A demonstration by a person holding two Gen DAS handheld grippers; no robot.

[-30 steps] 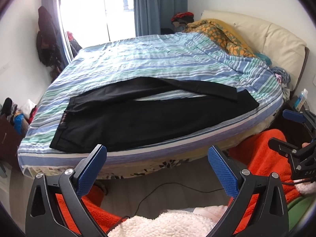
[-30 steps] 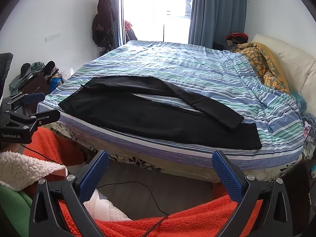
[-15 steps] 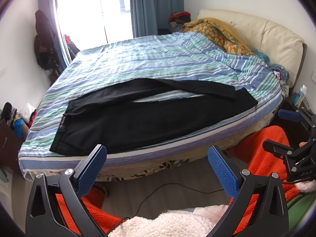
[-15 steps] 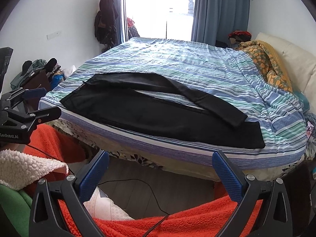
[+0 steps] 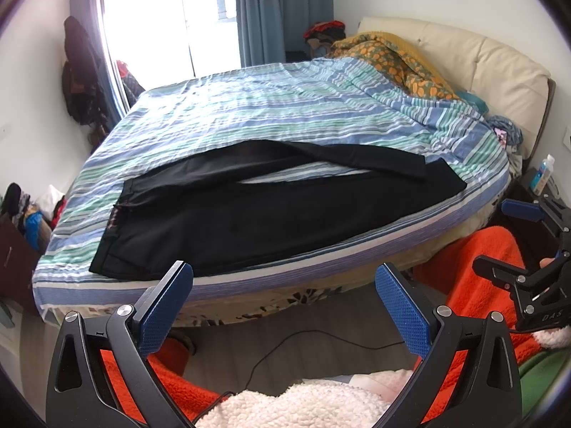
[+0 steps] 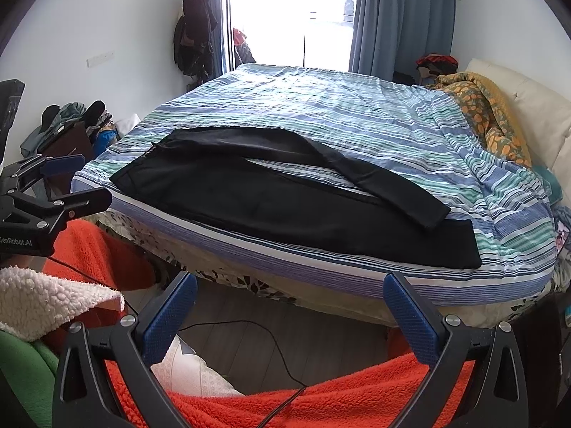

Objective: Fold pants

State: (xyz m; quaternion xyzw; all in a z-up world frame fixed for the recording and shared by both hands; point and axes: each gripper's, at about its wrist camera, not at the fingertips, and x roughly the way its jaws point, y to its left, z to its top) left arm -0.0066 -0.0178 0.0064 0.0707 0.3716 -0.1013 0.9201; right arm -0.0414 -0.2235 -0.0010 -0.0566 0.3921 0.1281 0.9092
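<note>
While the black pants lie spread along the bed's near edge, legs splayed, both the left gripper and right gripper hover spread and empty; a clean fold likely means aligning the legs first.

Black pants; blue-green-white striped bedspread; orange blanket

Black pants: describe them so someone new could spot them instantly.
Start at the big bed with the blue, green and white striped cover. Along its near edge lie the long black fabric pants, spread flat with legs apart. They are the only plain dark item there; the orange patterned quilt sits by the headboard.
</note>
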